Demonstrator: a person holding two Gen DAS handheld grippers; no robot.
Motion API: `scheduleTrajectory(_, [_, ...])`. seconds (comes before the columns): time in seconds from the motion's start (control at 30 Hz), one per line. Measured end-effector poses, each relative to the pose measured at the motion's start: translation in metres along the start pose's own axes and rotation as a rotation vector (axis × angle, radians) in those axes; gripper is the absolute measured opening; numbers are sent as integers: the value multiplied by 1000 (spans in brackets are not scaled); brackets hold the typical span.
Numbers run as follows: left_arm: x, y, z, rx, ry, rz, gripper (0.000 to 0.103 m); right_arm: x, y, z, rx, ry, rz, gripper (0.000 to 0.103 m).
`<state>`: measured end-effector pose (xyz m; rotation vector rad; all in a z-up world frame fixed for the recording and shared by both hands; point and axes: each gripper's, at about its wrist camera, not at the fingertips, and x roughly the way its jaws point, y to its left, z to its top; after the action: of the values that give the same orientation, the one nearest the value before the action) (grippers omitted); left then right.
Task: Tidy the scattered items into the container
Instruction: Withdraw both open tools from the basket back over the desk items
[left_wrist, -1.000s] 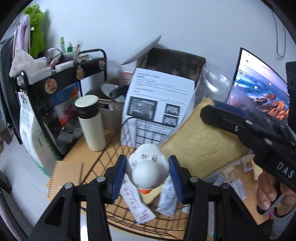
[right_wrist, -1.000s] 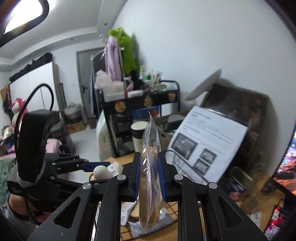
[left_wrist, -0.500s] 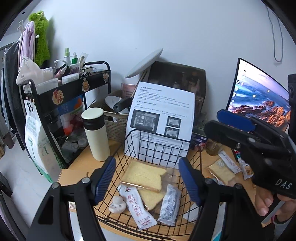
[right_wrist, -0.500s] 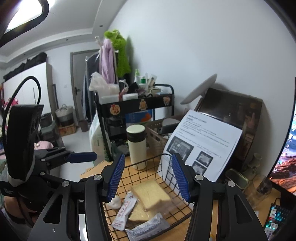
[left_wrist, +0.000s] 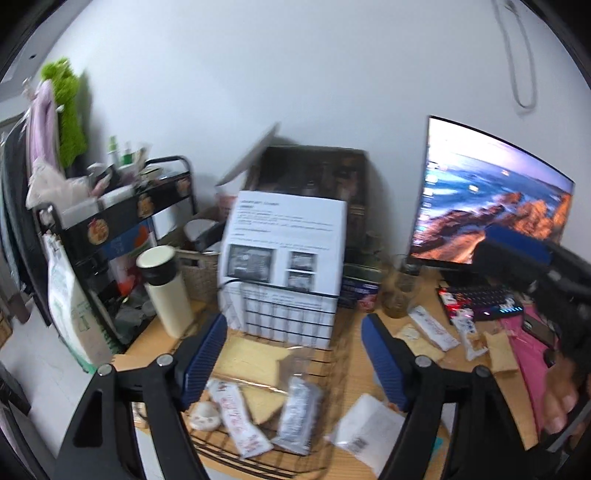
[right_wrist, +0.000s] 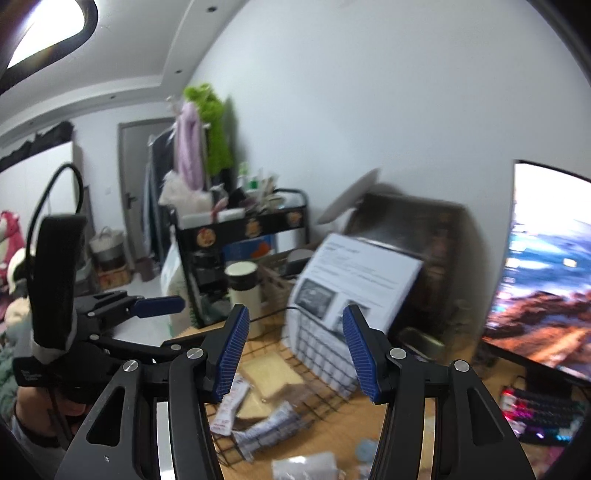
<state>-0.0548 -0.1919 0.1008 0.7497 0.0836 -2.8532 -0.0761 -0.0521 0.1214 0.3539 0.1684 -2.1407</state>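
Now both drops are done: the left gripper (left_wrist: 293, 360), jaws just widened, and right gripper (right_wrist: 295, 349) are empty above the wire basket (left_wrist: 334, 373). Next, fetch the snack packets (left_wrist: 432, 328) lying right of it on the tabletop (left_wrist: 354, 454).

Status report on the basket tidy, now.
Left gripper open and empty, jaws just widened; right gripper open, empty. Bread, duck toy and sachets in wire basket. Snack packets remain by keyboard. Nothing blocking.

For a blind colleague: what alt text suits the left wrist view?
Open blue-padded left gripper above a black wire basket holding bagged bread slices, sachets and a small white duck toy; more packets lie on the wooden desk beside it.
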Motion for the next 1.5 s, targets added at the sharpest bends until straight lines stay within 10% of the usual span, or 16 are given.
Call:
scheduleTrajectory(0.6, [1, -202, -42, 166, 73, -207, 81, -225, -147, -113, 307, 62, -522, 60])
scheduleTrajectory(1.17, [36, -249, -68, 164, 170, -177, 81, -196, -205, -185, 459, 249, -586, 60])
scheduleTrajectory(1.5, [46, -216, -77, 190, 210, -6, 81, -166, -204, -194, 435, 332, -644, 60])
